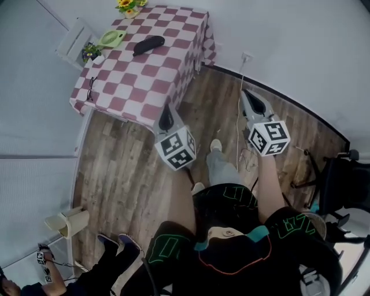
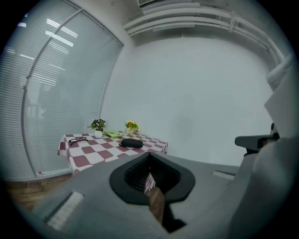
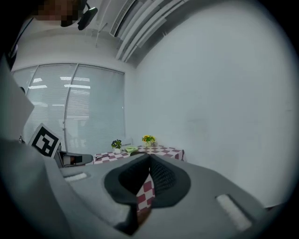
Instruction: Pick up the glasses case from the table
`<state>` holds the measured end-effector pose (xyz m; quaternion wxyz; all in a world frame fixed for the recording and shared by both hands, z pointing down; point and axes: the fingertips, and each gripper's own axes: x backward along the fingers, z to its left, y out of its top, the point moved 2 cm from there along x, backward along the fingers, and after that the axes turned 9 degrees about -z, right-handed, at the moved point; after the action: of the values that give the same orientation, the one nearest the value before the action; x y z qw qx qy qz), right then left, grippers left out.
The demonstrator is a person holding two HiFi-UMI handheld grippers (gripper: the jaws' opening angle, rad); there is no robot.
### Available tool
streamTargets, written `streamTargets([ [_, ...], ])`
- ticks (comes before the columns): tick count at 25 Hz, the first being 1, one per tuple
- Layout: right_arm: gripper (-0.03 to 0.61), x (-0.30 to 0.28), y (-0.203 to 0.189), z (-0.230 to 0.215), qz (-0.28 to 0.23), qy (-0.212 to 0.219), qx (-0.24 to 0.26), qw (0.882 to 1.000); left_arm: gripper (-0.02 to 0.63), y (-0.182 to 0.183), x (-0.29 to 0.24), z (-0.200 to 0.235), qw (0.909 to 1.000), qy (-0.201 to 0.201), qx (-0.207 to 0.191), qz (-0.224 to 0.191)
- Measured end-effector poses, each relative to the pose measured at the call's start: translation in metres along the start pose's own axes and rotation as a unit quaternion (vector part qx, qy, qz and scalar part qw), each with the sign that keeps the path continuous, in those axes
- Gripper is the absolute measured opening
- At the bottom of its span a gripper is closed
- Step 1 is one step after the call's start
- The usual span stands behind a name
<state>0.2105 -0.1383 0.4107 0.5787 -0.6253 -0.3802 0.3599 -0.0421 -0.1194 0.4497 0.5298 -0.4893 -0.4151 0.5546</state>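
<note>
The black glasses case (image 1: 148,44) lies on the table (image 1: 130,87), which wears a red-and-white checked cloth, towards its far side. In the left gripper view the glasses case (image 2: 131,143) shows ahead, well beyond the jaws. My left gripper (image 1: 167,111) hangs over the wood floor just short of the table's near edge, jaws shut and empty. My right gripper (image 1: 250,96) is further right over the floor, also shut and empty. Both point towards the table. In the right gripper view the table (image 3: 163,150) shows past the closed jaws (image 3: 149,156); the case is not clear there.
On the cloth are a pair of glasses (image 1: 91,88), a green object (image 1: 111,39), yellow flowers (image 1: 128,7) and purple flowers (image 1: 91,52). A white chair (image 1: 72,40) stands behind the table. A cable (image 1: 239,115) runs from a wall socket. An office chair (image 1: 341,179) is at right.
</note>
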Motion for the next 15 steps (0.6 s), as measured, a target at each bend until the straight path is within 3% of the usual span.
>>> streamTargets([
  [8,0.003,-0.067,-0.034,-0.047,0.025,0.015,-0.065,0.997,0.009,-0.029,-0.079,-0.037,0.9977,-0.009,-0.041,0.053],
  [15,0.005,-0.129,-0.018,-0.103,0.015,0.029,-0.068,0.997,0.009,-0.005,-0.149,-0.071,0.9971,-0.004,-0.07,0.032],
])
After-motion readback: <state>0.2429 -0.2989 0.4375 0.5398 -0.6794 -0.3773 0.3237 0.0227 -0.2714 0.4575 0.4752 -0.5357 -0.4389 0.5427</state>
